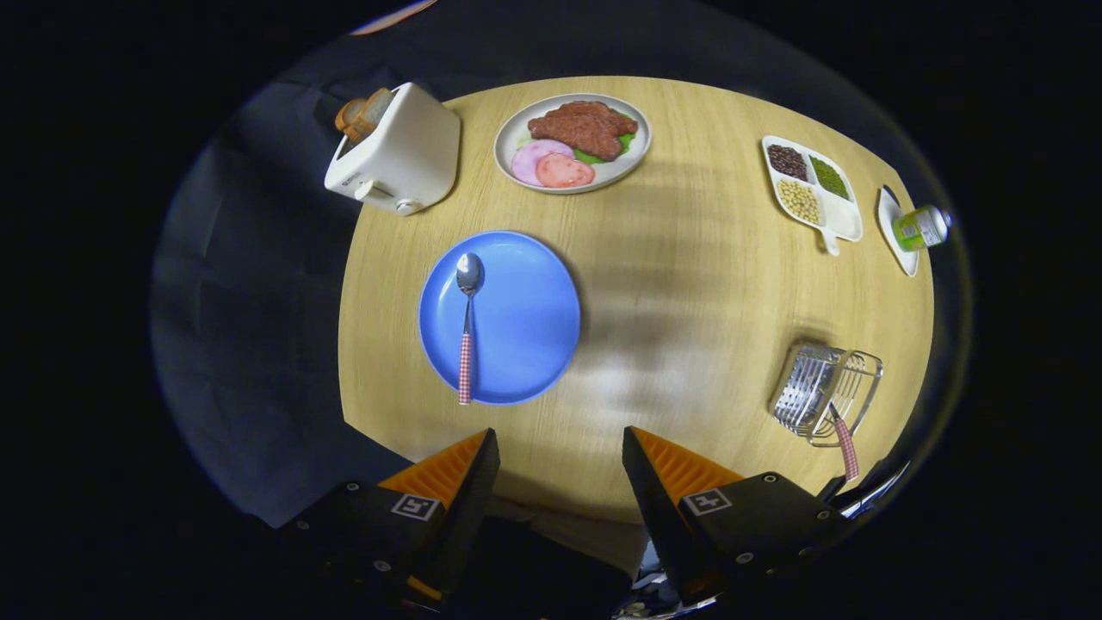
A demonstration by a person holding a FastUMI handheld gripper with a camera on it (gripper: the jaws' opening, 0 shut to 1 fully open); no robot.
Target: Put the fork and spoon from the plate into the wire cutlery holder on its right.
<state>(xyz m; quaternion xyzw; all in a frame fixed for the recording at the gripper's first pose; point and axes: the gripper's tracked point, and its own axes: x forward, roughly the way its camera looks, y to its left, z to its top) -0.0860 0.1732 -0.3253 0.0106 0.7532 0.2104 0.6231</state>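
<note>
My gripper is hovering above the near edge of the round wooden counter, fingers spread wide and holding nothing; bare wood is showing between them.

The blue plate is sitting just beyond my left finger. The spoon is lying on the plate's left part, bowl pointing away from me, its red-and-white checked handle reaching out to the near rim.

The wire cutlery holder is standing well to the right of the plate, near the counter's right edge, beyond my right finger. A utensil with the same checked handle is already leaning in it, handle sticking out toward me; its head is hidden inside the wire, so I cannot tell that it is the fork.

Farther back:
- a white toaster with bread slices poking out, at the left edge. A small mark is showing on its side, too small to read.
- a white plate of sliced meats on a green leaf.
- a white divided dish holding dark beans, green beans and pale beans.
- a green can lying beside a small white dish at the far right. Its label is unreadable.
</note>
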